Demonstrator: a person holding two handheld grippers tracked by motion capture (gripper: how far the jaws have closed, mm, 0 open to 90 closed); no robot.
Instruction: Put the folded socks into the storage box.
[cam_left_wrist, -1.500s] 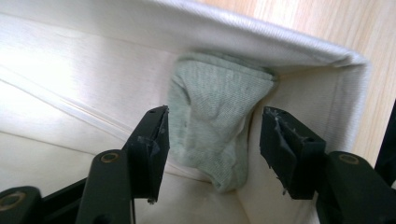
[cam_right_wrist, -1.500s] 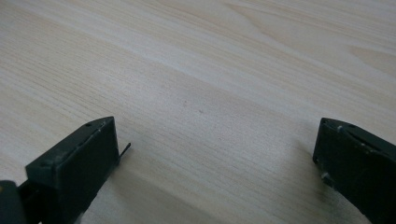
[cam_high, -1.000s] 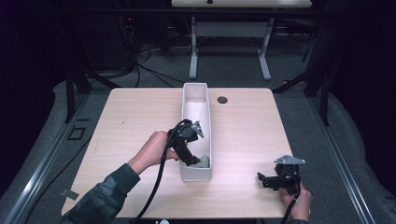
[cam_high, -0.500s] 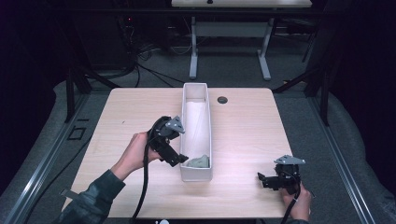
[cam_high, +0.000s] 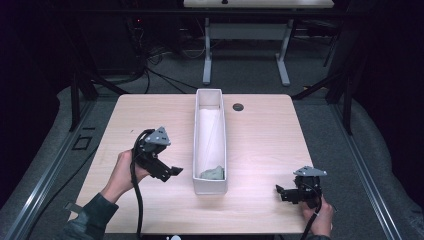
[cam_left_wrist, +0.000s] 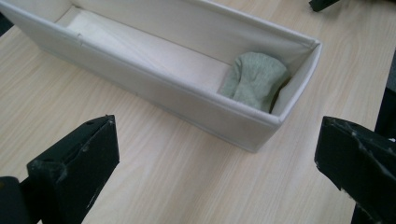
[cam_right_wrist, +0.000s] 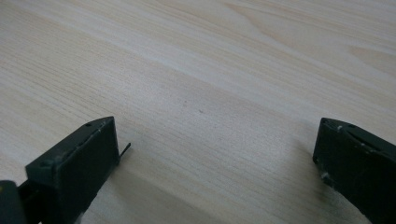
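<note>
High view puts a long white bin (cam_high: 210, 142) down the middle of the worktop (cam_high: 260, 135), running from the far edge toward the near one, with a grey-green sock (cam_high: 213, 173) bunched at its near end. Left gripper view confirms it: the sock (cam_left_wrist: 254, 80) lies inside the bin (cam_left_wrist: 154, 88), tucked into the end corner against the wall, touching no jaw. So the placing looks done, as far as one piece goes.

The left gripper (cam_high: 171, 171) sits just beside the bin's left wall, and its jaws have just been opening; they now stand wide apart with nothing between them but bare wood. The right gripper (cam_high: 281, 192) rests near the near right corner of the worktop, well apart from the bin, its jaws also spread and empty over plain wood grain.

What is left is hard to judge, since no further loose piece lies on the worktop; the rest of the bin's floor is empty.

Little else is around: a small dark round cap (cam_high: 238, 106) near the far edge, just right of the bin. Nothing stands between either gripper and the bin; each gripper's own trailing cable is the only clutter.
</note>
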